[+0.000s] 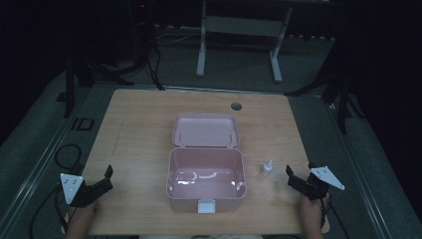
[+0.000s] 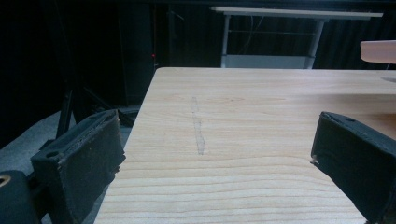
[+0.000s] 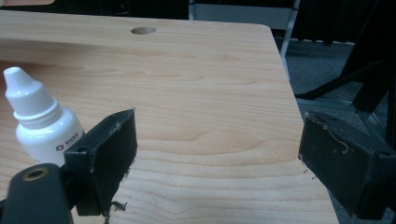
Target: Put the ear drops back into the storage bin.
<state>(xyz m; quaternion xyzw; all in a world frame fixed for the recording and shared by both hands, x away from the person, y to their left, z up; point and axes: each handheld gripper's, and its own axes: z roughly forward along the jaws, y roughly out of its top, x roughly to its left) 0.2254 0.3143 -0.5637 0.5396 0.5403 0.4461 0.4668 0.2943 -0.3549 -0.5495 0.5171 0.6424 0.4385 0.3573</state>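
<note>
The left claw (image 1: pixel 102 183) is resting at the near left edge of the tabletop (image 1: pixel 139 129), jaws apart and holding nothing. In the middle, a pink storage box (image 1: pixel 206 186) is sitting with its lid (image 1: pixel 205 130) flung back and apparently nothing inside. Just right of it a small white dropper bottle (image 1: pixel 267 168) is standing upright. The right claw (image 1: pixel 297 182), jaws spread and empty, is likely nearing it; it should be gripping the body squarely, below the cap.

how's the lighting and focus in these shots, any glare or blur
High view: dim overall, dark surroundings, with bright glare streaks on the floor of the open pink box. Left gripper view: table evenly lit, background black, near jaws a little soft. Right gripper view: brightest, the white dropper bottle is sharp, no glare.
</note>
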